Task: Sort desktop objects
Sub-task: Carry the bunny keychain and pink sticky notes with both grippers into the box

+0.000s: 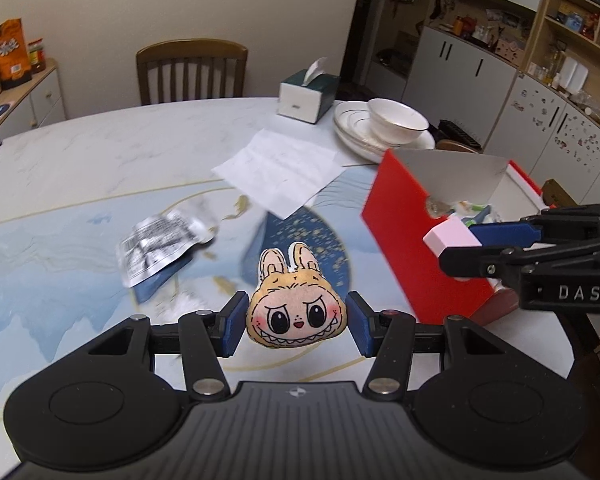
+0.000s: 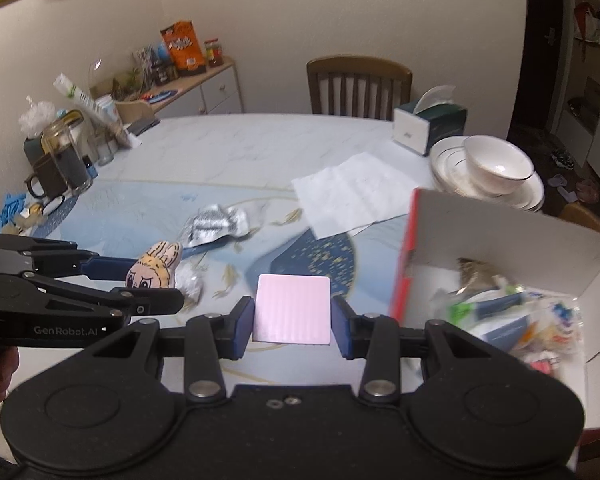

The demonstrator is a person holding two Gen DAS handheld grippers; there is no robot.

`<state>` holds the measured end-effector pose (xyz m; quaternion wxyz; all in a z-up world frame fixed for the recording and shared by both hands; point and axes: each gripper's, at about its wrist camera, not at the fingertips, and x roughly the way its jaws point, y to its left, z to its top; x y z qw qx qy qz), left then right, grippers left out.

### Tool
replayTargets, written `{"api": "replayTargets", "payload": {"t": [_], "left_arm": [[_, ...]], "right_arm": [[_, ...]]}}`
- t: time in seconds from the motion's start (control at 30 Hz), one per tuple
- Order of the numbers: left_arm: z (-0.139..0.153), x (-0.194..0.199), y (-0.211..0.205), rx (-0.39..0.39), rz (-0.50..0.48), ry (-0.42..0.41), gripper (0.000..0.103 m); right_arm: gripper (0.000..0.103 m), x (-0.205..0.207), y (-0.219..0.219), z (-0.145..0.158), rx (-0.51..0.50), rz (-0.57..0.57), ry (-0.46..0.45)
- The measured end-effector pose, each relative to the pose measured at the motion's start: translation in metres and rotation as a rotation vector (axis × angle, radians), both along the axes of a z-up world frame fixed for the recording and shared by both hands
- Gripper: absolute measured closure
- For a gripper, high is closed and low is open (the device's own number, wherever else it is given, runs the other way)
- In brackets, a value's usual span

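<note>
Both tools loaded, both short of the red cardboard box, which I take as landmark.

Left gripper: blue pads pinching a small plush rabbit-face toy by its cheeks, held clear above the table, left of the box. Right gripper: pads pressed onto a flat pink block, most likely an eraser, just left of the box's near red wall and about level with its rim.

Judgement: step in hand is dropping both items into the box. I would take the pink block in first, since it is nearest: lift over the red wall, move past the rim, spread the pads only once it is well inside. Then the plush, keeping the left tool behind the right so they do not collide.

Still on the table, left of the box: a crumpled silver wrapper; beyond the box, a sheet of white paper, a tissue box and a bowl on stacked plates.

Hard to read: the box contents are motion-blurred, only mixed packets. Box's right and near edges are cut off. Something white lies behind the plush; cannot identify it.
</note>
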<state>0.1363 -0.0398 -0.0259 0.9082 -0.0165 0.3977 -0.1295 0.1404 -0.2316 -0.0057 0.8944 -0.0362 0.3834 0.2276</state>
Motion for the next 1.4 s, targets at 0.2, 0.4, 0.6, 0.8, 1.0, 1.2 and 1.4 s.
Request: {"api": "replayTargets", "payload": {"t": [0.2, 0.4, 0.6, 0.8, 1.0, 1.2, 1.4], "left_arm": [[0.007, 0.008, -0.032, 0.005, -0.041, -0.012, 0.051], [0.009, 0.017, -0.066, 0.016, -0.080, -0.016, 0.051], [0.009, 0.027, -0.096, 0.025, -0.109, -0.018, 0.051], [0.010, 0.035, -0.130, 0.040, -0.157, -0.024, 0.051], [0.008, 0.047, -0.168, 0.058, -0.218, -0.023, 0.051], [0.005, 0.065, -0.201, 0.082, -0.262, -0.020, 0.051], [0.000, 0.095, -0.218, 0.105, -0.258, -0.005, 0.051]], "right_arm": [[0.063, 0.006, -0.036, 0.005, 0.002, -0.035, -0.014], [0.063, 0.012, -0.073, 0.006, 0.010, -0.075, -0.021], [0.063, 0.017, -0.106, 0.005, 0.021, -0.111, -0.029], [0.063, 0.020, -0.138, 0.002, 0.029, -0.147, -0.032], [0.063, 0.024, -0.169, -0.002, 0.025, -0.190, -0.030], [0.063, 0.029, -0.198, -0.013, 0.010, -0.230, -0.015], [0.063, 0.031, -0.214, -0.026, -0.003, -0.255, 0.012]]}}
